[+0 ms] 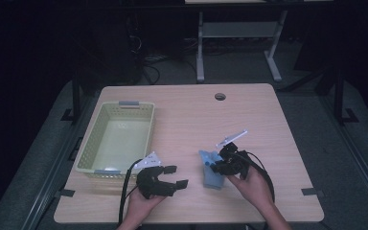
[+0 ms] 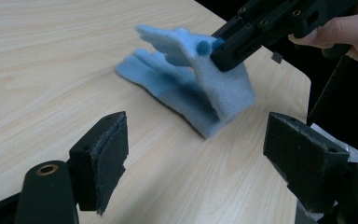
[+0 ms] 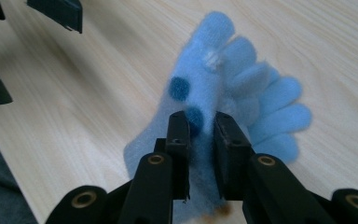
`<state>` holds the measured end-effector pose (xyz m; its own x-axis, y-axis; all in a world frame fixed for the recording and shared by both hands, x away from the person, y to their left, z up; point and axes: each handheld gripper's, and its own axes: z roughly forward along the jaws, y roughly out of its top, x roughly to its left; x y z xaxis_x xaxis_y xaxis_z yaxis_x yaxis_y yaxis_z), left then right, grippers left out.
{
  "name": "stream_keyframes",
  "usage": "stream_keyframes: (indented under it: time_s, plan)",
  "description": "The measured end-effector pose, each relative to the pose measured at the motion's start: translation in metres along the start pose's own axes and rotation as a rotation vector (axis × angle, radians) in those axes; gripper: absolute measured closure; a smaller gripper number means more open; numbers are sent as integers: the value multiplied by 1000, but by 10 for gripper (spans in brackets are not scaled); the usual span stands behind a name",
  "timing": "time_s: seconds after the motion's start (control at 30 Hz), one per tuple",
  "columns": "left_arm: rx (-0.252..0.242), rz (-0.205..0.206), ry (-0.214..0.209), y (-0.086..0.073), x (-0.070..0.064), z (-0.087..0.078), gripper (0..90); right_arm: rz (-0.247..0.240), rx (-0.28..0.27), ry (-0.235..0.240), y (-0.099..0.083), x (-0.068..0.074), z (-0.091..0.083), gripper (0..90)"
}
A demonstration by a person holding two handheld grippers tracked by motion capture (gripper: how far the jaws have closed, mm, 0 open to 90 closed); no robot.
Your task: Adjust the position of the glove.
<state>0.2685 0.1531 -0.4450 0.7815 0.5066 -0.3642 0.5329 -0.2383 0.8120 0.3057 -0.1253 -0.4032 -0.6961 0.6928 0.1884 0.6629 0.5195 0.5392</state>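
Observation:
A pair of light blue fleece gloves (image 1: pixel 212 175) lies on the wooden table (image 1: pixel 249 115), front and right of centre. My right gripper (image 1: pixel 219 165) is shut on the upper glove (image 3: pixel 200 84), which has dark blue dots, and holds one edge of it off the lower glove (image 2: pixel 158 77). In the left gripper view the right gripper (image 2: pixel 223 51) pinches the raised glove (image 2: pixel 223 88) from the upper right. My left gripper (image 1: pixel 177 176) stands open a short way left of the gloves, its jaws wide apart, with nothing between its pads (image 2: pixel 109 154).
A pale green plastic basket (image 1: pixel 88 153) stands on the table's left side and looks empty. A round cable hole (image 1: pixel 220 96) sits near the far edge. Bare wood stretches between the basket and the gloves. Behind the table stands a white desk frame (image 1: pixel 200 48).

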Motion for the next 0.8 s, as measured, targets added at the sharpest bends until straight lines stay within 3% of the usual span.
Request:
stream_keyframes:
  time_s: [0.4, 0.6, 0.8]
  plan:
    - [0, 1, -5, -1, -1, 1, 218, 24, 19, -42, -3, -3, 14, 752]
    - [1, 3, -2, 0, -2, 0, 218, -8, 45, -95, -5, 2, 24, 706]
    - [1, 12, 1, 0, -2, 0, 218, -2, 28, -126, -6, 2, 23, 635]
